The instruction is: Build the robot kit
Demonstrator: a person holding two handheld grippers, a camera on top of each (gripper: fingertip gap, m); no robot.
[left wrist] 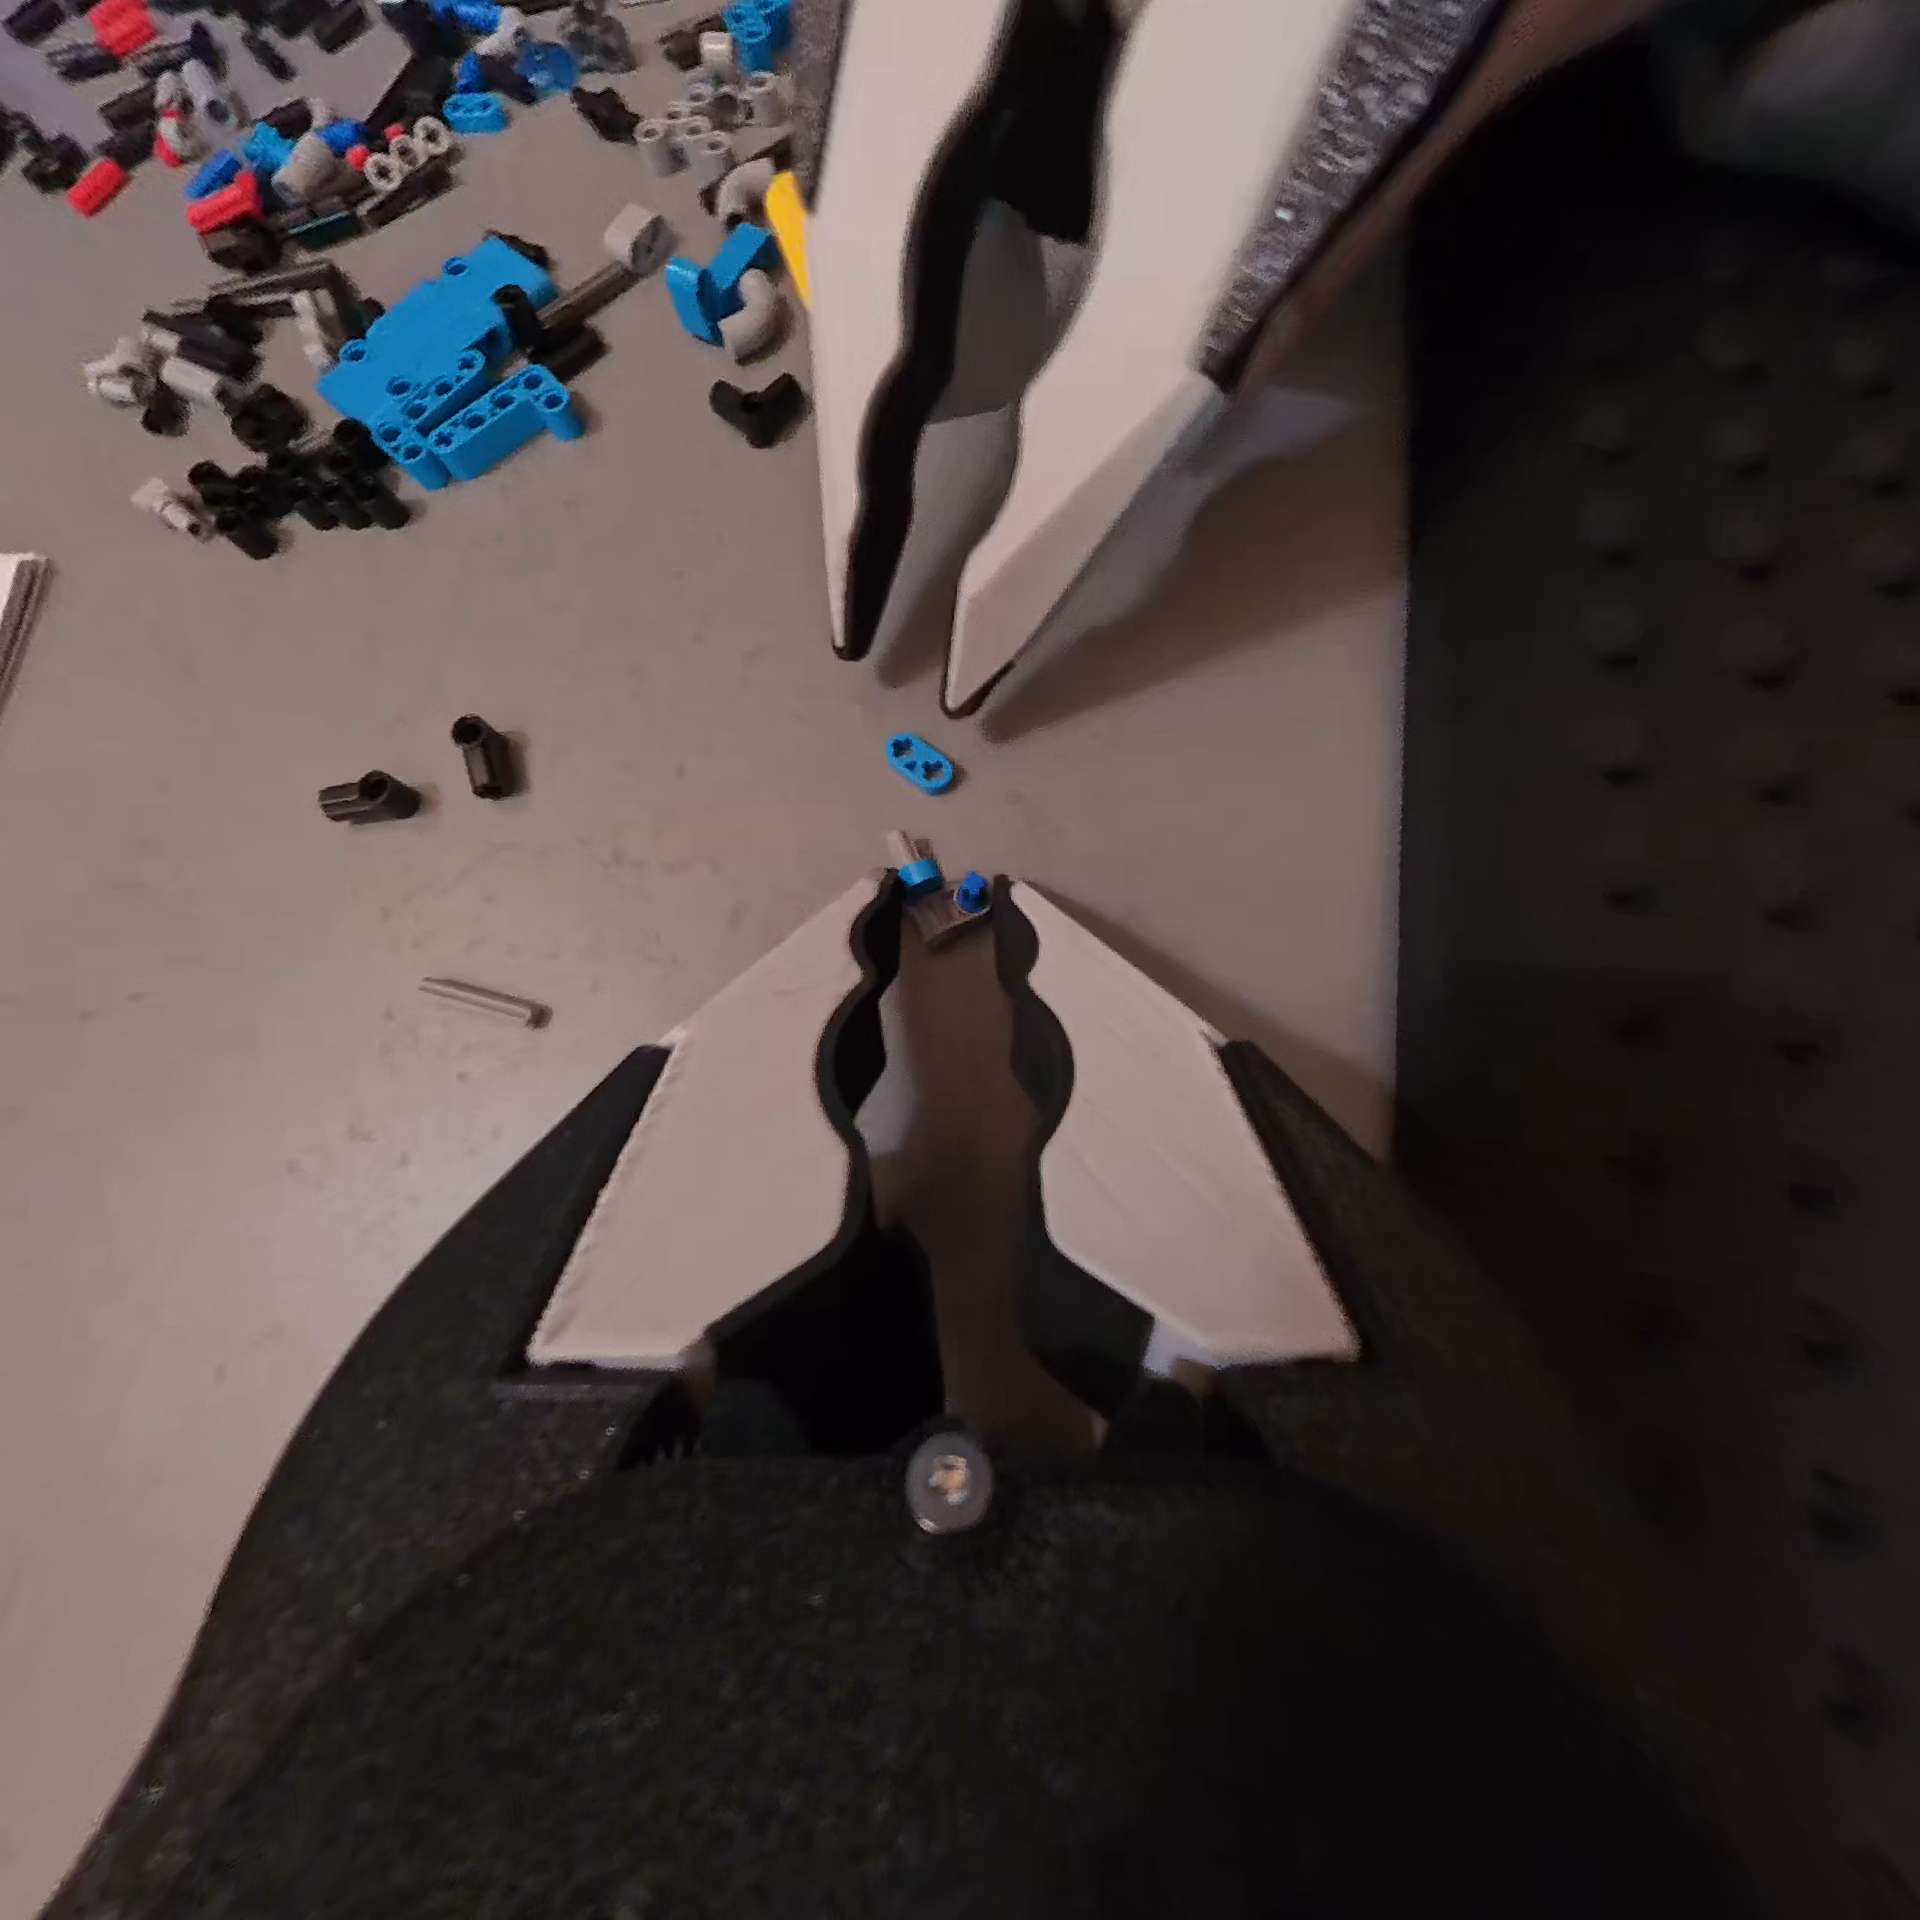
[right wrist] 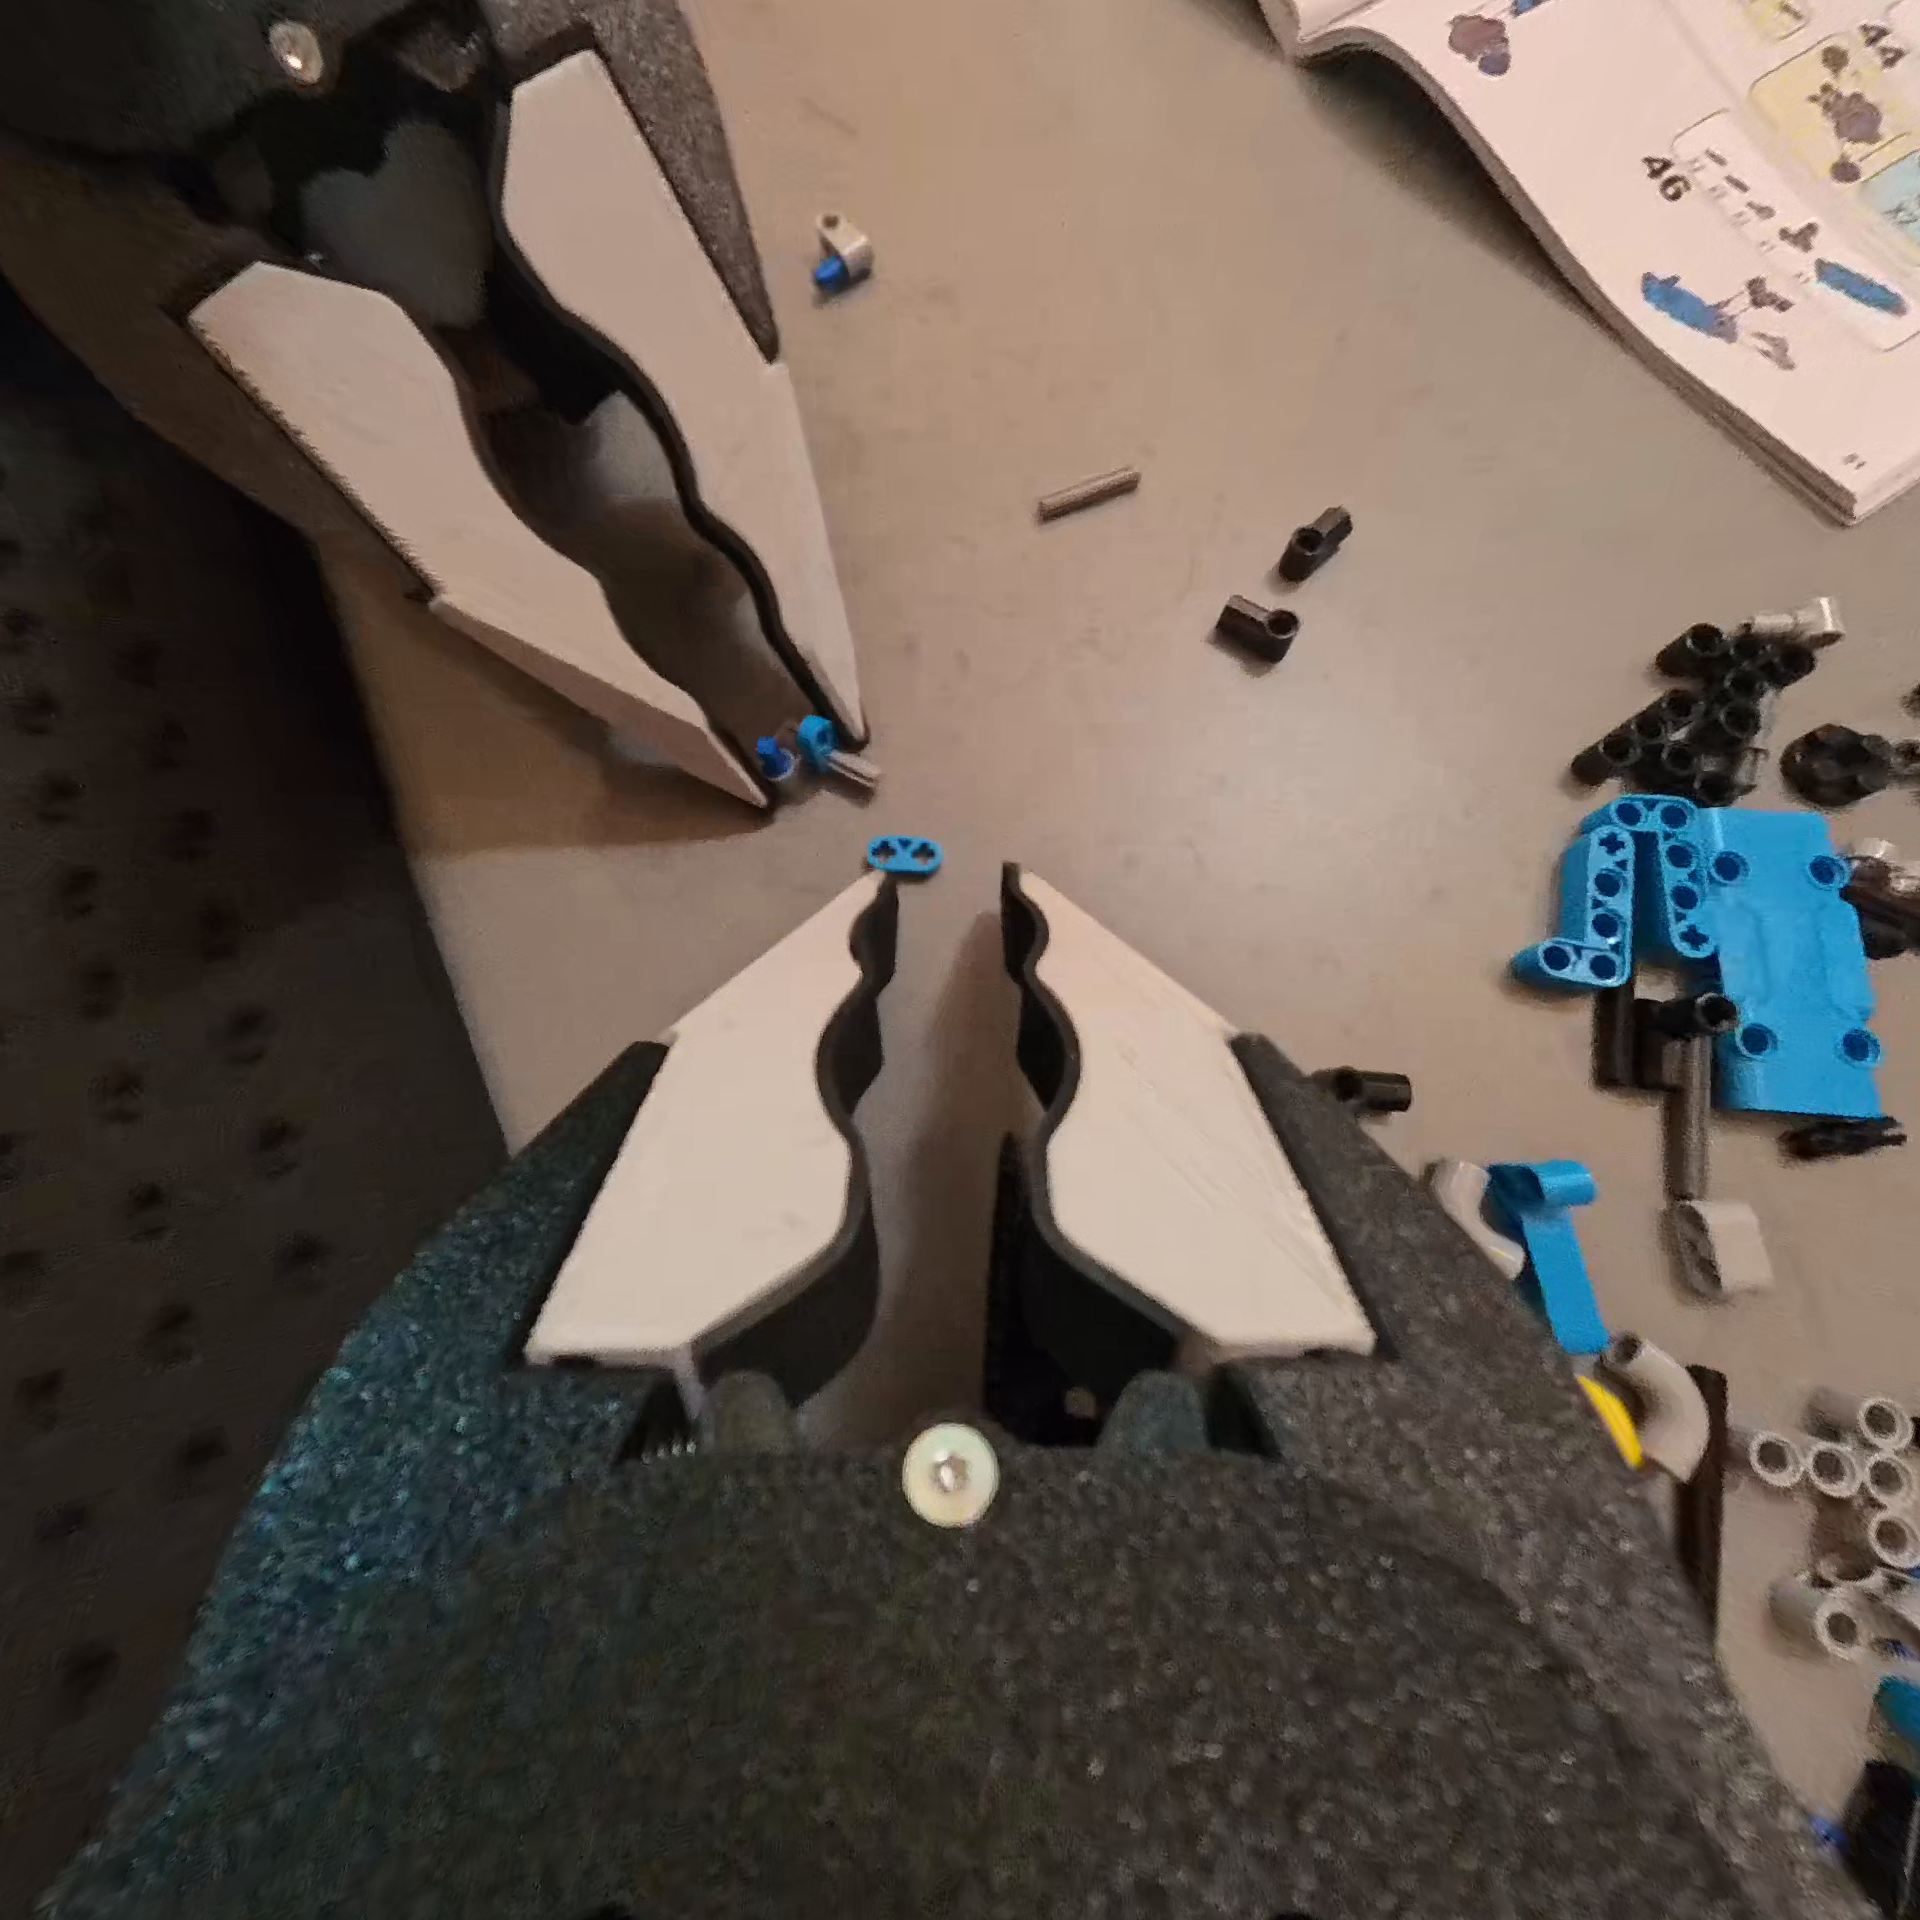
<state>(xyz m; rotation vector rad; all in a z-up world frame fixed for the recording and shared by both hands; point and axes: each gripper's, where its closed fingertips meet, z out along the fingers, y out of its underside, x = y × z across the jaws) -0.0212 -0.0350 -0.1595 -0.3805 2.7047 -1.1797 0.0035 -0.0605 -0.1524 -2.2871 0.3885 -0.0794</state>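
Observation:
My left gripper (left wrist: 943, 888) is shut on a small grey connector with blue pins (left wrist: 938, 902), held just above the grey table. It also shows at the upper left of the right wrist view (right wrist: 810, 764) with the same piece (right wrist: 818, 750) at its tips. A small flat blue two-hole link (left wrist: 920, 762) lies on the table between the two grippers. My right gripper (right wrist: 948, 881) is open and empty, its left fingertip right behind the link (right wrist: 904, 853). In the left wrist view the right gripper (left wrist: 904, 681) points down at the link from above.
Two black connectors (left wrist: 369, 798) and a grey axle (left wrist: 483, 1003) lie loose to the left. A blue assembly (left wrist: 457, 364) and a pile of small parts (left wrist: 260, 156) sit beyond. An open instruction booklet (right wrist: 1662, 208) and another grey-blue piece (right wrist: 847, 249) lie farther off. A dark studded mat (left wrist: 1662, 727) borders the table. The left gripper's tips are roughly 4 cm from the right gripper's. Between my left fingertips and the grey axle (left wrist: 483, 1003) there is roughly 8 cm. It is also in sight in the right wrist view (right wrist: 1091, 497).

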